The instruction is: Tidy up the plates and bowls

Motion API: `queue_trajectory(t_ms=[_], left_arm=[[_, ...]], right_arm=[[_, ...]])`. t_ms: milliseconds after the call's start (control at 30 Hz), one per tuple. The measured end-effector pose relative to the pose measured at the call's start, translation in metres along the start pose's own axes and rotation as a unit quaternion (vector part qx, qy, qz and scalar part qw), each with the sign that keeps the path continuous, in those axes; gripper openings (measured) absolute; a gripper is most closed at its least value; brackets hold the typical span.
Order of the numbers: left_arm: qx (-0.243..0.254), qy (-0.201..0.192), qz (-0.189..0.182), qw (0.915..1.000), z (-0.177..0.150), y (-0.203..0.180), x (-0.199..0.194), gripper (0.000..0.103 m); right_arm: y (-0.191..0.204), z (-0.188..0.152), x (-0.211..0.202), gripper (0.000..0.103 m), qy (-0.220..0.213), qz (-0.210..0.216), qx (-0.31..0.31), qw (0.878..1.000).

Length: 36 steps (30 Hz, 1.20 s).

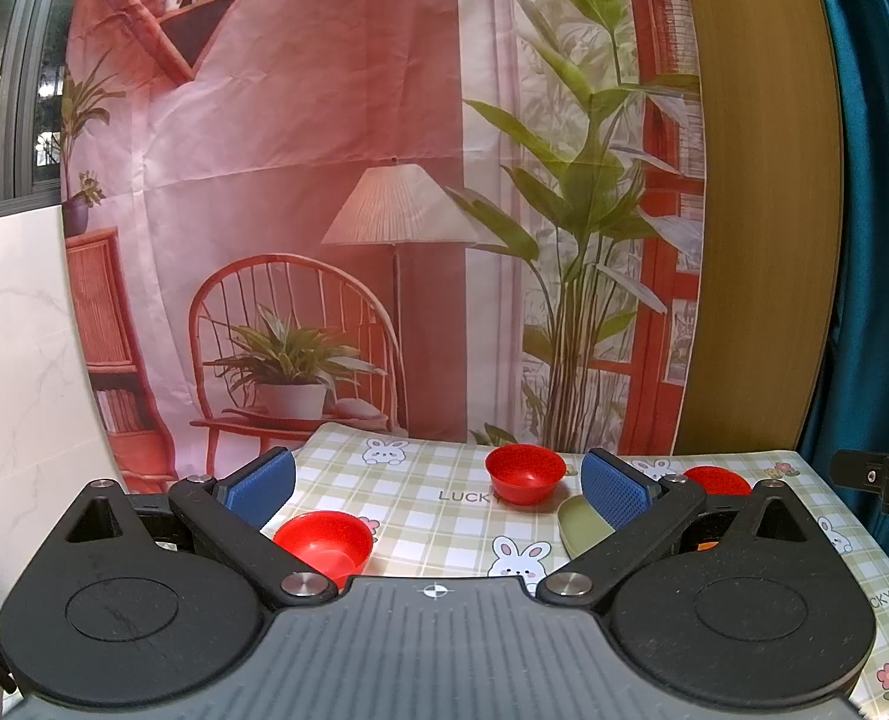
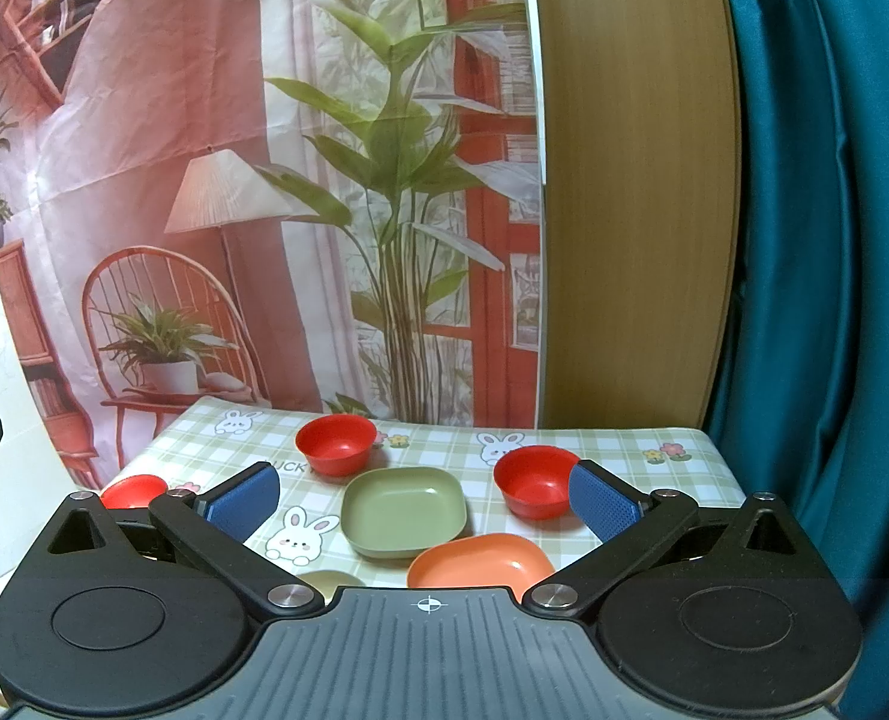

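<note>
Both grippers hang above a table under a green checked tablecloth (image 2: pixel 564 438) printed with rabbits. The left gripper (image 1: pixel 438 483) has its jaws wide apart and empty; the right gripper (image 2: pixel 423 498) likewise (blue pads on both).

In the right wrist view, a green square plate (image 2: pixel 402 510) sits at centre frame, an orange plate (image 2: pixel 480 561) touching its lower right edge. Red bowls stand apart: one at upper centre (image 2: pixel 335 443), one at right beside the right pad (image 2: pixel 531 480), one at far left (image 2: pixel 134 491). The left wrist view shows that last bowl at lower left (image 1: pixel 323 540).
</note>
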<state>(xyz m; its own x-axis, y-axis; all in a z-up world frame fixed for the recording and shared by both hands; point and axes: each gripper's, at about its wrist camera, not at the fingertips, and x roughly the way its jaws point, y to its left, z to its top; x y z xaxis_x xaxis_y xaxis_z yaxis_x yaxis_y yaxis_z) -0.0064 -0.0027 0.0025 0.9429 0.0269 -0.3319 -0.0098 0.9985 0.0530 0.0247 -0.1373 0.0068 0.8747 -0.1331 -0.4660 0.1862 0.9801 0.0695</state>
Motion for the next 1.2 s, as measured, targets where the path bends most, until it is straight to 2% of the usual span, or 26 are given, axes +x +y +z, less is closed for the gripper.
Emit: queue_trajectory(t_ms=[400,600,800,1000,1100,1200], left_arm=[[-0.001,0.017,0.002,0.9998,-0.003,0.001,0.009,0.102],[-0.008,0.038,0.008,0.9992,-0.002,0.008,0.028,0.103],[-0.002,0.056,0.009,0.9984,-0.002,0.019,0.061,0.103],[-0.021,0.075,-0.012,0.9969,0.006,0.053,0.102,0.102],[-0.014,0.076,0.003,0.9970,0.012,0.068,0.120,0.102],[-0.015,0.085,-0.001,0.9962,0.018,0.086,0.136,0.102]], right_arm=[[0.003,0.002,0.002,0.103,-0.003,0.007,0.003,1.000],[0.012,0.005,0.017,0.103,-0.011,0.028,-0.001,1.000],[0.030,0.004,0.055,0.103,-0.003,0.026,-0.006,1.000],[0.044,0.006,0.098,0.103,0.019,0.034,0.040,0.998],[0.055,0.005,0.118,0.103,0.017,0.045,0.047,0.998],[0.071,0.006,0.134,0.103,0.004,0.044,0.043,0.998]])
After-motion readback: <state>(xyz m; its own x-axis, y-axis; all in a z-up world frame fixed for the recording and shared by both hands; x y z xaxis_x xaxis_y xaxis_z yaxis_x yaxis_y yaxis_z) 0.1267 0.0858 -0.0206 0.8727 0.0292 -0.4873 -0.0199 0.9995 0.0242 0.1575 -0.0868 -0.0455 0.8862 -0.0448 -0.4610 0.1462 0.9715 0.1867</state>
